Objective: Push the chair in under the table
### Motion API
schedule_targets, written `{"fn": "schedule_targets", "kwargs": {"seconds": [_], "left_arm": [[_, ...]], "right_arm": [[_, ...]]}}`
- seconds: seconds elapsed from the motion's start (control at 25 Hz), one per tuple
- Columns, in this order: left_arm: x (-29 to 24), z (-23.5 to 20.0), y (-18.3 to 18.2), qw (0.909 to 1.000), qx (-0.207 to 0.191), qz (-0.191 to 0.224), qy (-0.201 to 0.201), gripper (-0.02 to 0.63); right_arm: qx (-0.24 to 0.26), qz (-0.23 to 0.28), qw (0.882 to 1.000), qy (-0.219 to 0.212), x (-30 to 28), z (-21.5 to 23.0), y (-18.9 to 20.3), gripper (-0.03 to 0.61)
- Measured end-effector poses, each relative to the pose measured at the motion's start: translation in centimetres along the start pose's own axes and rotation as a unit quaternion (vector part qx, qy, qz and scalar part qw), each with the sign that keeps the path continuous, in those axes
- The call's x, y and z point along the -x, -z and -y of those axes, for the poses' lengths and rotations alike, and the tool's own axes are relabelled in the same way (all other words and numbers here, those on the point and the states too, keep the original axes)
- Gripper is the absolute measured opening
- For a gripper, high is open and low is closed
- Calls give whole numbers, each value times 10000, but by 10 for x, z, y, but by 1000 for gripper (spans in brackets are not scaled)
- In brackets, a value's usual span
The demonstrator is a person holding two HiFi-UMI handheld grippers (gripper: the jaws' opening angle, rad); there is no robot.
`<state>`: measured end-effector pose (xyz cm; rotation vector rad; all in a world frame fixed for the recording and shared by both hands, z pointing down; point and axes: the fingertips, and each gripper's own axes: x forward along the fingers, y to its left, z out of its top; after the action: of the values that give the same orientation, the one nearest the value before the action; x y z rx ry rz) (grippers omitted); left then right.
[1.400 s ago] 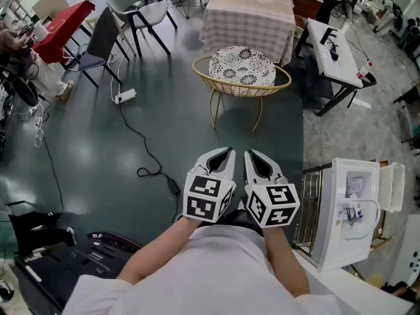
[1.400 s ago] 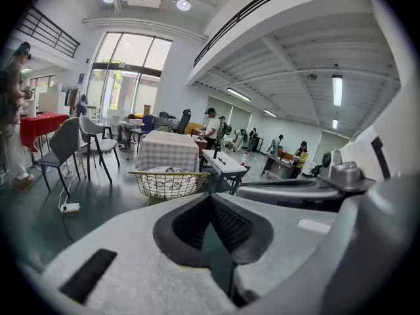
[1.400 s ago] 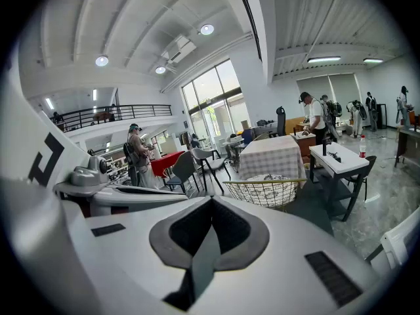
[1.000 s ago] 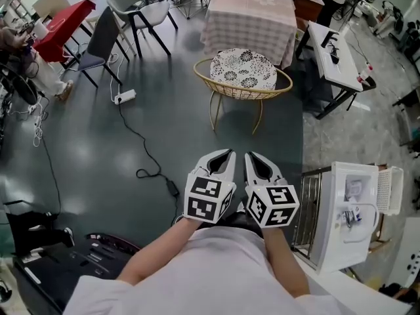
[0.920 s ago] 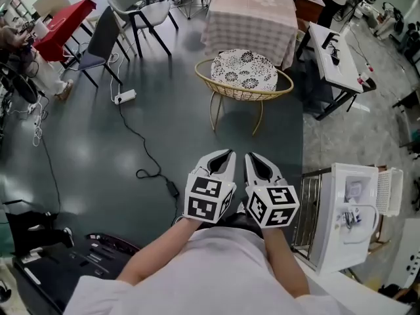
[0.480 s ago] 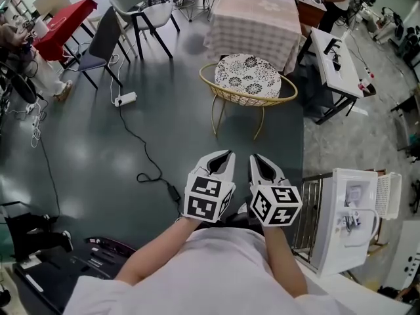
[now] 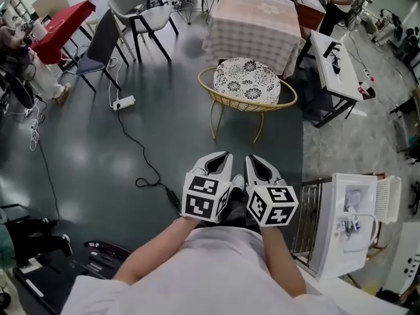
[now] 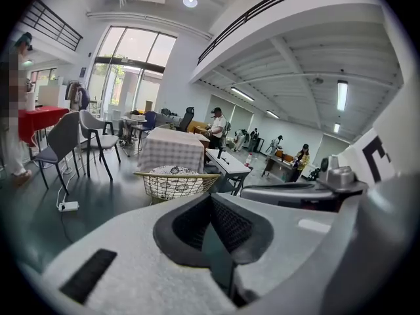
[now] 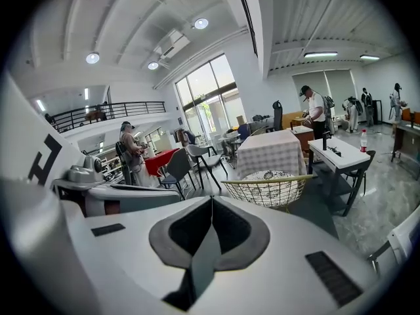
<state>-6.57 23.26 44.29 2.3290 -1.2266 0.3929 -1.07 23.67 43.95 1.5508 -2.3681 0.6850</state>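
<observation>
Fingers [image 8: 182, 231] clenched empty on left gripper [image 7: 226, 156] and right gripper [image 7: 251, 158]; wire chair [image 7: 246, 104] well ahead of them, checkered-cloth surface [image 7: 252, 20] beyond.

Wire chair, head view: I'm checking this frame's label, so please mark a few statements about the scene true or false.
1. The wire chair stands in front of the checked-cloth table, not pushed under it. True.
2. The left gripper grips the chair's rim. False: it is shut on nothing, well short of the chair.
3. The right gripper has its jaws shut. True.
4. The chair's cushion is plain red. False: it is white with a dark floral pattern.
</observation>
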Motion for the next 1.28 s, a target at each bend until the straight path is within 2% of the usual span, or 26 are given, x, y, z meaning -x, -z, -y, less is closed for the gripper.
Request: {"fn": "schedule_targets", "kwargs": {"seconds": [0.72, 1.28], "left_arm": [[-116, -14, -37, 9992, -114, -375, -35, 5], [-200, -23, -76, 9973, -223, -631, -303, 5]], "right_arm": [[-305, -200, 9993, 23, -72, 96, -28, 5], [-142, -367, 9990, -191, -125, 167, -71, 5]]}}
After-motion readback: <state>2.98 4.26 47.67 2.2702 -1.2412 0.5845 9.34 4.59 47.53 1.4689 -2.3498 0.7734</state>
